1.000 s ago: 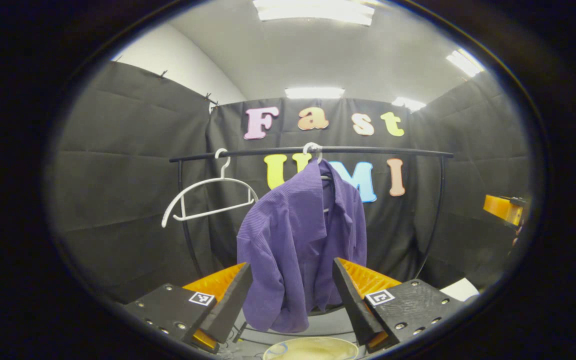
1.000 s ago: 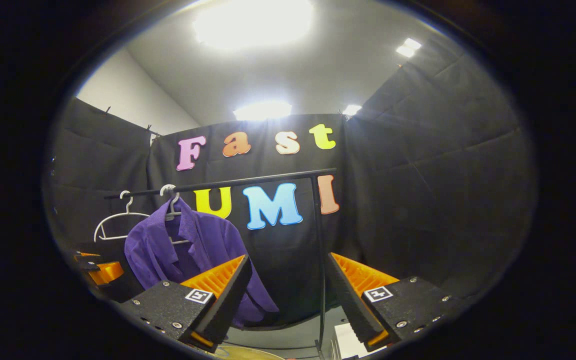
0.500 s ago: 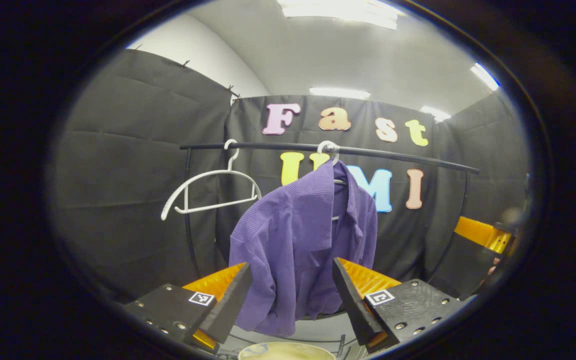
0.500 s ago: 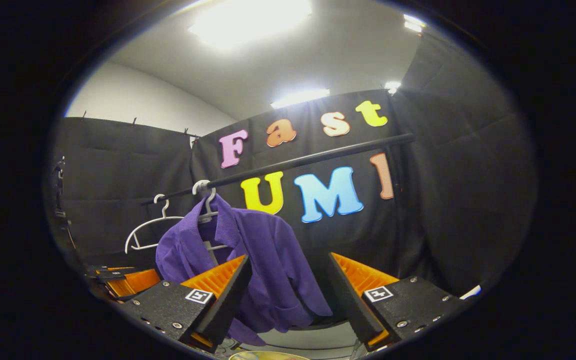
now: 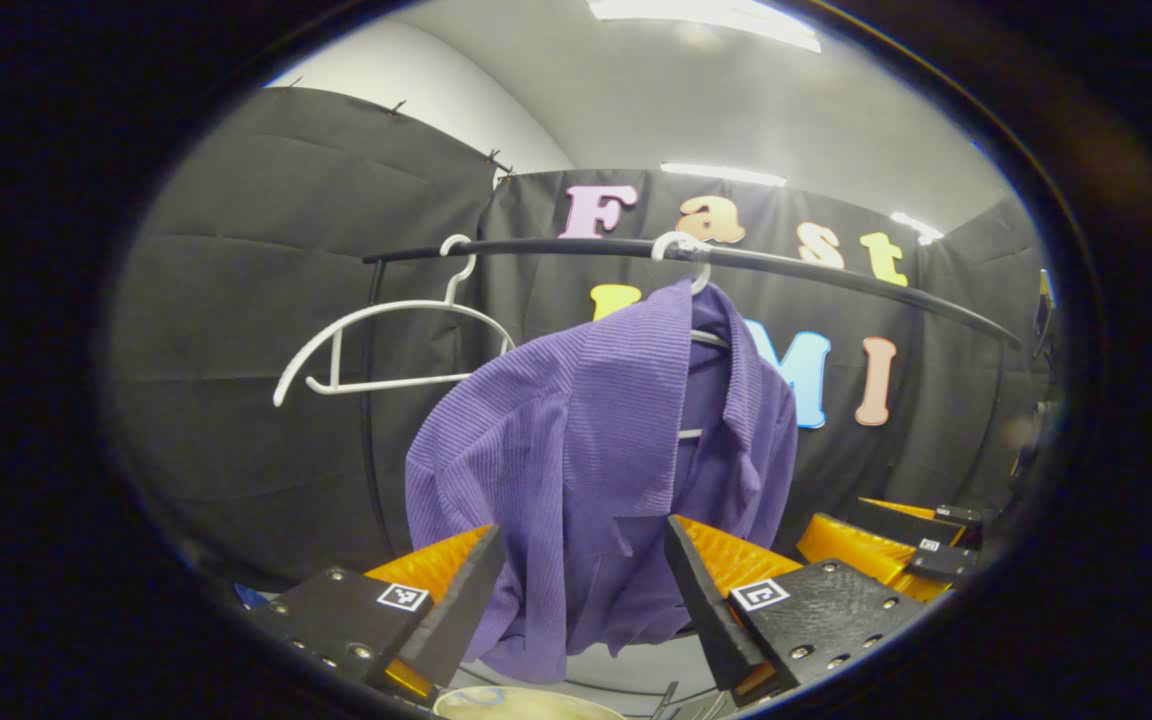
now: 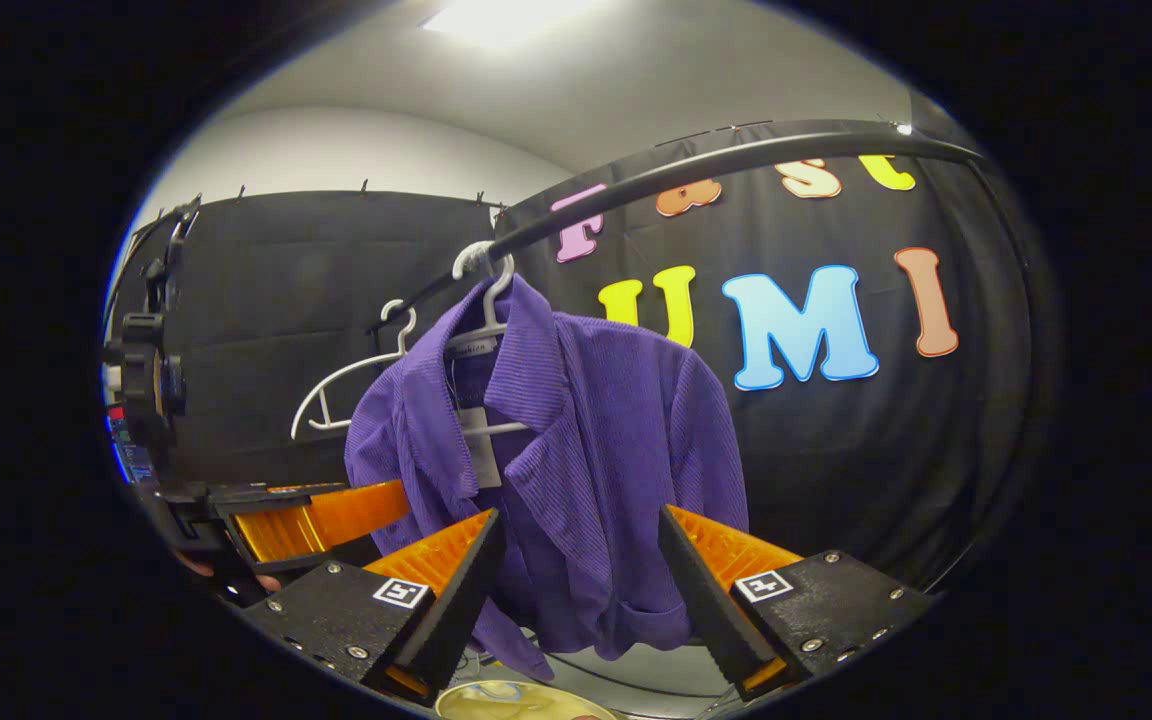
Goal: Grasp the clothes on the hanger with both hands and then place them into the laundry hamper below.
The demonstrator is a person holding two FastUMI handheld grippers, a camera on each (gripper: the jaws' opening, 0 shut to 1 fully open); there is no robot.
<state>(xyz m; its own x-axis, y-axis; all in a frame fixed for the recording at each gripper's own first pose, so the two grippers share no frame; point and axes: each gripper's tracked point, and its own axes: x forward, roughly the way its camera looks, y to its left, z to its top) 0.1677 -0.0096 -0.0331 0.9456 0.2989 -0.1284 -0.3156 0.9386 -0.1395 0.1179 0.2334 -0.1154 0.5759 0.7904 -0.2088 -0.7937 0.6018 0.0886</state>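
Observation:
A purple shirt (image 5: 596, 450) hangs on a white hanger (image 5: 681, 250) from a black rail (image 5: 556, 247). In the left gripper view my left gripper (image 5: 581, 600) is open, and the shirt's lower half hangs just beyond its fingers. The right gripper (image 5: 831, 530) shows low on the right, beside the shirt. In the right gripper view the shirt (image 6: 576, 450) hangs close ahead, and my right gripper (image 6: 581, 590) is open below its front. The left gripper (image 6: 376, 510) reaches toward the shirt's far side. The pale rim of the hamper (image 5: 526, 703) lies below, and the hamper (image 6: 511, 700) shows under the shirt.
An empty white hanger (image 5: 386, 330) hangs on the same rail, left of the shirt; the empty hanger (image 6: 346, 385) sits behind the shirt in the right gripper view. The rail's upright post (image 5: 368, 420) stands at the left. Black cloth walls close in the booth.
Both grippers have moved closer to the shirt, which now looks larger in each view. The right gripper has swung left to face the shirt. Both have stayed open.

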